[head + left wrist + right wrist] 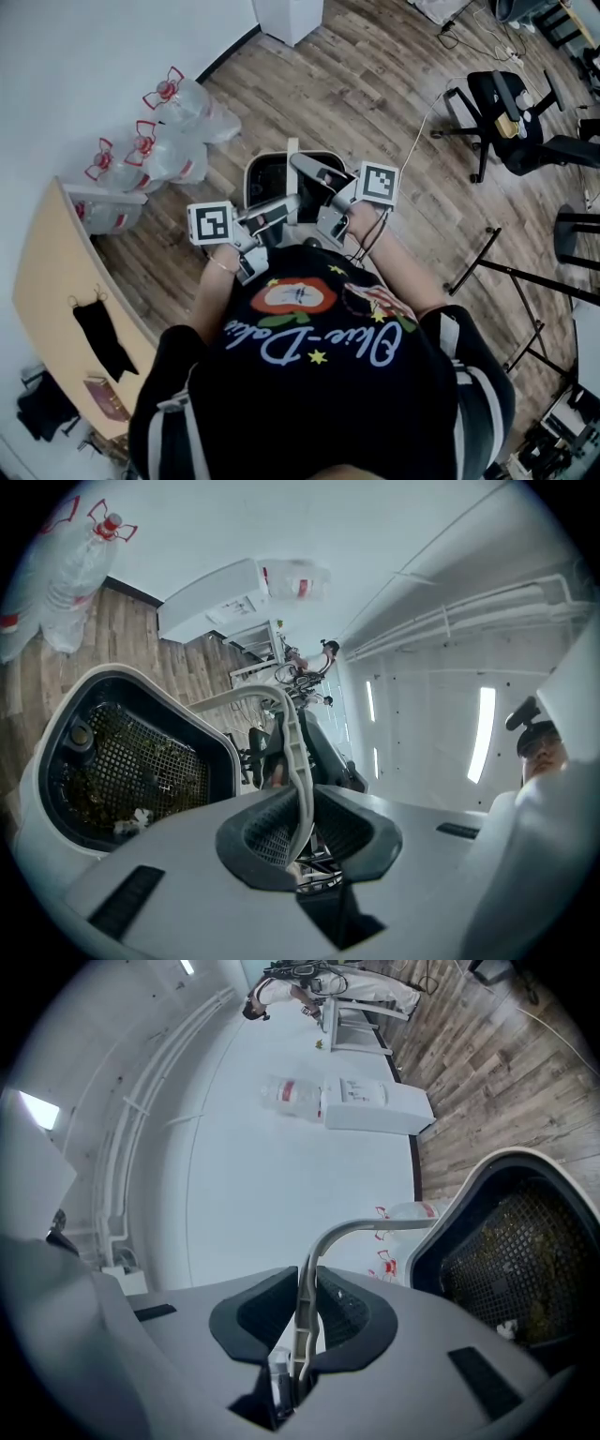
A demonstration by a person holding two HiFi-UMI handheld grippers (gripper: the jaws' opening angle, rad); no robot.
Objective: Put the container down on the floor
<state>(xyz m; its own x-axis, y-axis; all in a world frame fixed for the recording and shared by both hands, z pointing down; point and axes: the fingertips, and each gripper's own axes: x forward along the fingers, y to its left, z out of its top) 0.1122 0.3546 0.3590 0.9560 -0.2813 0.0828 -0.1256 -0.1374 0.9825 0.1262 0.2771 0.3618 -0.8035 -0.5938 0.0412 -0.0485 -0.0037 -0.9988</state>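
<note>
A: Now carrying, by the look of it: hanging the container [267, 178] out in front of the body, well above the floor [375, 84], and not yet setting it down.

B: Gripping it how?

A: Pinching its thin white handle [298, 761] twice over: clamping it between the pads of the left tongs [300, 832], and clamping it again in the right tongs [302, 1321] close beside. Leaving no slack in either pair.

B: Calling for what next?

A: Probably bending and lowering both hands together, keeping the handle level to stop the tub swinging. Aiming for bare boards clear of the water jugs [164, 150]. Loosening both grips only once resting flat.

B: Counting things?

A: Counting one container, holding one dark mesh basket [141, 761] with some scraps in it. Counting one handle and two tongs. Making out apparently four water jugs lying along the wall [75, 56]. Seeing one black office chair [506, 103] well apart to the right.
</note>
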